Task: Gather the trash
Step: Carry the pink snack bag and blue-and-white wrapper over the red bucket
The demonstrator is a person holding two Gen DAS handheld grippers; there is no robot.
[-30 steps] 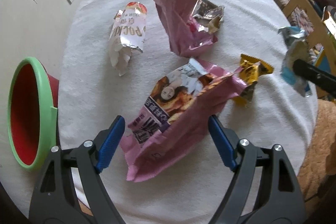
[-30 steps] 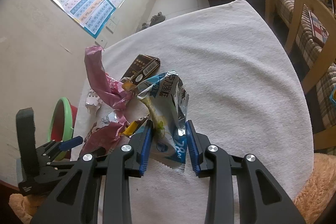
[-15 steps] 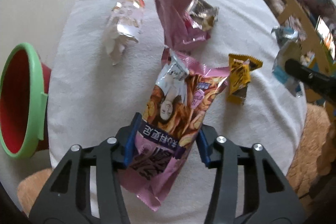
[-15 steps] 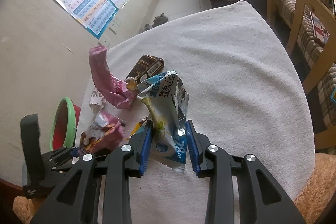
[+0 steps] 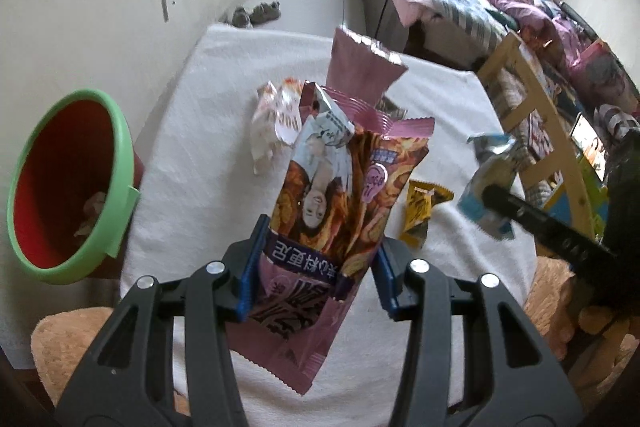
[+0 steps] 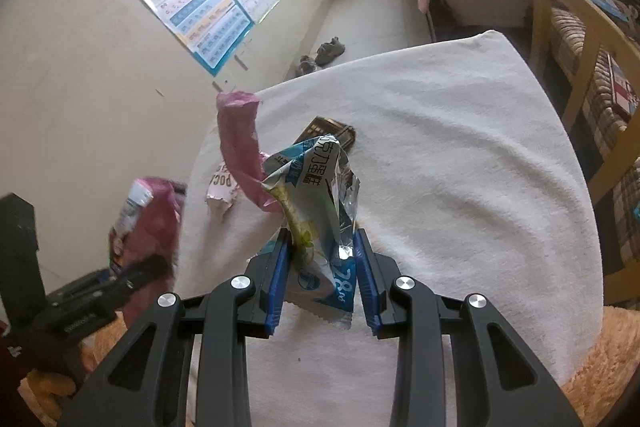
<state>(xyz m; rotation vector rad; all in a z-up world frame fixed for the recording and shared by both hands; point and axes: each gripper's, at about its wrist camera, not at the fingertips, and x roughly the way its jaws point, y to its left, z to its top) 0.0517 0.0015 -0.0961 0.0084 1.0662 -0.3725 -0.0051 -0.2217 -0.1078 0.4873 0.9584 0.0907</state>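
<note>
Left to right: our left gripper (image 5: 316, 267), its jaws just closed, clamps a pink chip bag (image 5: 336, 211) lifted above the white-covered table (image 5: 192, 163); our right gripper (image 6: 320, 267) grips a blue-and-white wrapper (image 6: 320, 211), also aloft.

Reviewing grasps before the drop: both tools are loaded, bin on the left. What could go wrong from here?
1. The left tool pinches the pink snack bag near its lower end; the long upper part may flop and catch the green rim of the bin.
2. The right tool grips the crinkly blue-white wrapper; it could slip.
3. A yellow wrapper remains on the towel.
</note>
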